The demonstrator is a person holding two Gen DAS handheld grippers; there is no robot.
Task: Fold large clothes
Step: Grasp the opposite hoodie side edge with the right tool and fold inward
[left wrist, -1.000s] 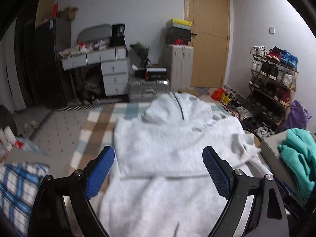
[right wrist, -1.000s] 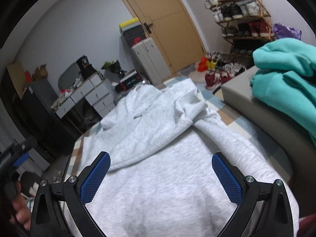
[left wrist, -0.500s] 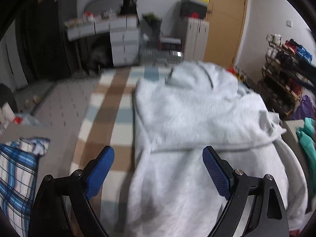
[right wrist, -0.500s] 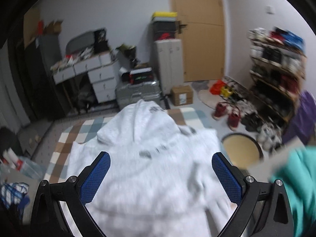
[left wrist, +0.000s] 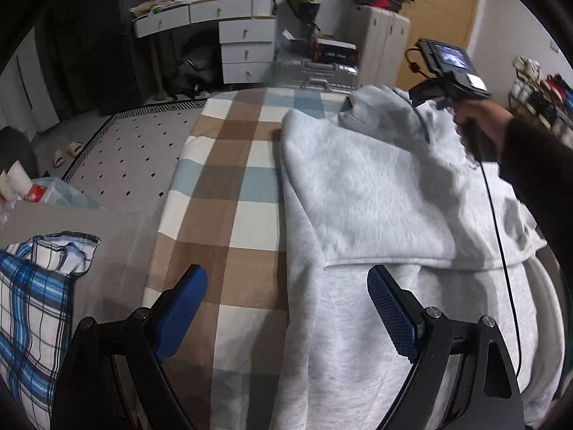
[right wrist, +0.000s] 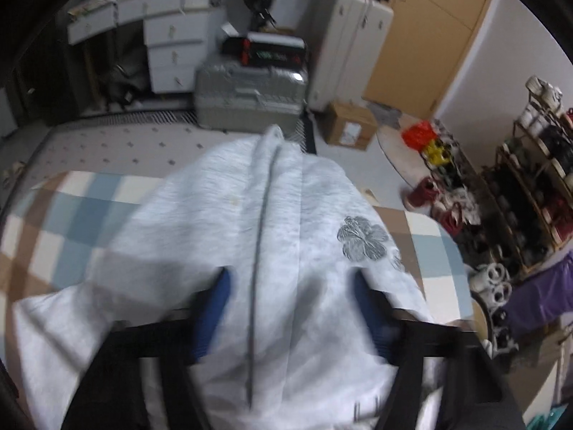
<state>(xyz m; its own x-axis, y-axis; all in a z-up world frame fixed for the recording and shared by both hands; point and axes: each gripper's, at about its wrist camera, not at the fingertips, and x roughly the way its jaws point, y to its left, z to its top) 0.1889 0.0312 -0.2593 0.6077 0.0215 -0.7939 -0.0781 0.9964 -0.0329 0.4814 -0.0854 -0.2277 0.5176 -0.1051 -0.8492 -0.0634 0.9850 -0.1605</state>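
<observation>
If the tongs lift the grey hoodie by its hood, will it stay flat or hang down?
The grey hoodie will probably hang and sag: it already lies in soft folds on the checked blanket. It looks thick and fleecy, so likely rather heavy for a single pinch. The hood bunches between the closing right tongs, so slipping seems unlikely.

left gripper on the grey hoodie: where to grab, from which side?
Take the hoodie by its left side edge, where it meets the checked blanket, probably coming in from the blanket side. That edge lies flat and exposed, with the open left gripper already straddling it. The right gripper is closing over the hood.
</observation>
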